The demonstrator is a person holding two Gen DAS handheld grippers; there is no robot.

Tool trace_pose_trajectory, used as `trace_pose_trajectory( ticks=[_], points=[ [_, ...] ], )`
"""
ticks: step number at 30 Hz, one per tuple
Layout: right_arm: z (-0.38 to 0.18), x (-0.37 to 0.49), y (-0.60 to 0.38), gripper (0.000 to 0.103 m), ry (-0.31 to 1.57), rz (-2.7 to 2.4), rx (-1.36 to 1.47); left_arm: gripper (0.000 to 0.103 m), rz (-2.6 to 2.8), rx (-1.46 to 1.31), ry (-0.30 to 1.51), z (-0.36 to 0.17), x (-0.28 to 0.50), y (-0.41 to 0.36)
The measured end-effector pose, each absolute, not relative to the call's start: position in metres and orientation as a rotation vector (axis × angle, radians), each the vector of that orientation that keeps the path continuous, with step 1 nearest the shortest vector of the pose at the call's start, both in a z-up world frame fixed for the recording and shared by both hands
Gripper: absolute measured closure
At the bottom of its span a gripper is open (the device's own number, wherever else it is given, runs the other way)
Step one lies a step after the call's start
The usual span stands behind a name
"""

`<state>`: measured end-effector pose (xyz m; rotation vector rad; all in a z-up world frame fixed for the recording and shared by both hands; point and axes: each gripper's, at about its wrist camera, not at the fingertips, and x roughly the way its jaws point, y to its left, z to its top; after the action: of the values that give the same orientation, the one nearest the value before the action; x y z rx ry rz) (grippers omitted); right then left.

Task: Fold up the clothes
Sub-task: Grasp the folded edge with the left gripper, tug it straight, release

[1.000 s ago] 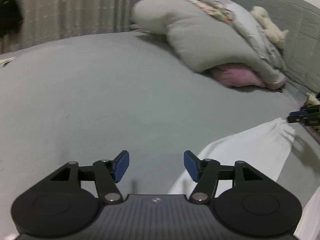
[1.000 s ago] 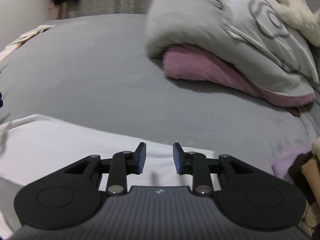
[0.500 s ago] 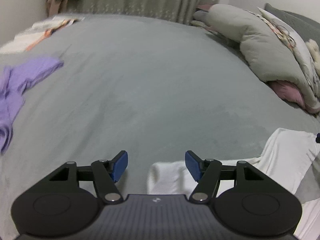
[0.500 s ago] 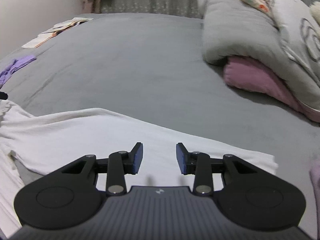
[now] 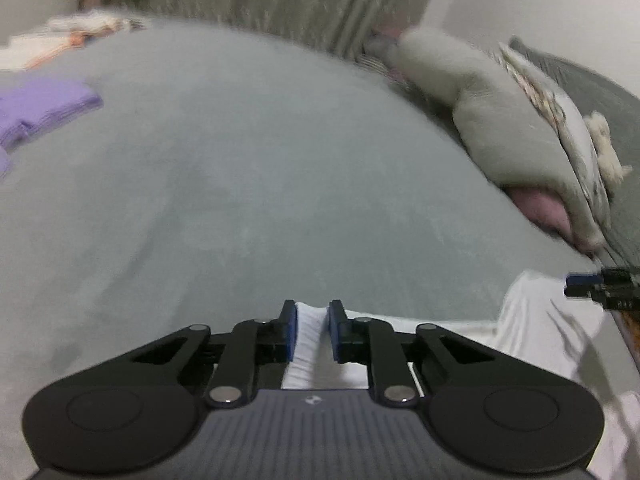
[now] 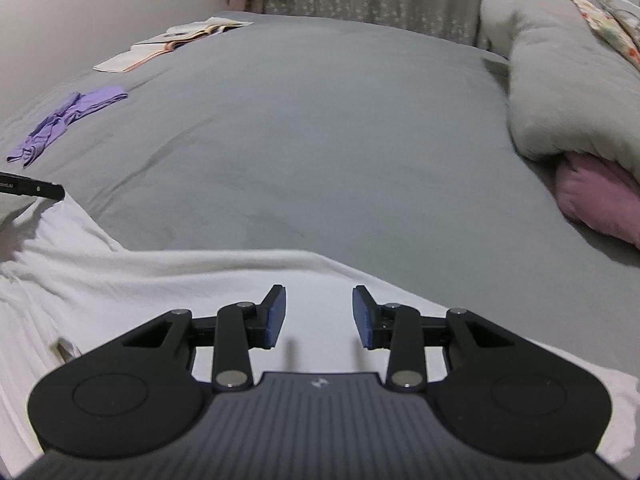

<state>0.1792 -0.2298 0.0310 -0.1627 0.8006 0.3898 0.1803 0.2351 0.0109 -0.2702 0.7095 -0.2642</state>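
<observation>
A white garment lies spread on the grey bed. My left gripper is at its left edge, jaws closing tight, and the blue pads press a raised ridge of the white cloth between them. In the right wrist view the same white garment stretches across the foreground. My right gripper hovers over its right part, open, with nothing pinched between its pads. The right gripper's tip shows at the far right of the left wrist view. The left gripper's finger shows at the left edge of the right wrist view.
A purple garment lies crumpled at the far left of the bed, with an open book and papers beyond it. A bunched grey duvet over a pink pillow fills the right side. Curtains hang behind the bed.
Both grippers swung left across the bed. The left gripper, open before, has shut on the garment's left edge. The right gripper's jaws have spread slightly and stay over the cloth.
</observation>
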Motion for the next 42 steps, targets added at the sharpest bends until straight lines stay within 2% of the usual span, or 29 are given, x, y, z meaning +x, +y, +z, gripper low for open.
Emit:
trace_pose_trajectory(
  ticks=[3,10,19,22,23,25,26,28,33,35,42],
  points=[
    [0.029,0.185,-0.220,0.064,0.796,0.401,-0.182,0.100,-0.130,-0.274,0.644,0.014,0.177,0.245],
    [0.020,0.204,-0.214,0.064,0.815,0.474,-0.215,0.092,-0.056,-0.201,0.706,0.005,0.186,0.236],
    [-0.008,0.239,-0.204,0.065,0.846,0.554,-0.287,0.095,-0.057,-0.132,0.695,-0.003,0.190,0.234],
    [-0.013,0.238,-0.197,0.080,0.812,0.522,-0.353,0.095,-0.041,-0.093,0.691,-0.009,0.193,0.230],
    [-0.014,0.237,-0.194,0.080,0.805,0.493,-0.362,0.095,-0.040,-0.086,0.696,-0.011,0.194,0.228],
    [-0.011,0.236,-0.192,0.077,0.799,0.457,-0.342,0.091,-0.037,-0.066,0.714,-0.010,0.198,0.225],
    [-0.008,0.234,-0.193,0.071,0.798,0.441,-0.326,0.088,-0.039,-0.072,0.722,-0.007,0.198,0.225],
    [-0.004,0.228,-0.197,0.063,0.801,0.407,-0.291,0.056,-0.027,-0.082,0.734,0.001,0.196,0.226],
    [0.014,0.194,-0.218,0.056,0.822,0.327,-0.227,0.032,0.026,-0.063,0.781,0.020,0.179,0.227],
    [0.023,0.173,-0.232,0.051,0.815,0.304,-0.176,0.030,0.038,-0.066,0.805,0.026,0.167,0.225],
    [0.037,0.104,-0.281,0.050,0.801,0.198,-0.032,0.028,0.079,-0.133,0.894,0.031,0.113,0.219]
  ],
)
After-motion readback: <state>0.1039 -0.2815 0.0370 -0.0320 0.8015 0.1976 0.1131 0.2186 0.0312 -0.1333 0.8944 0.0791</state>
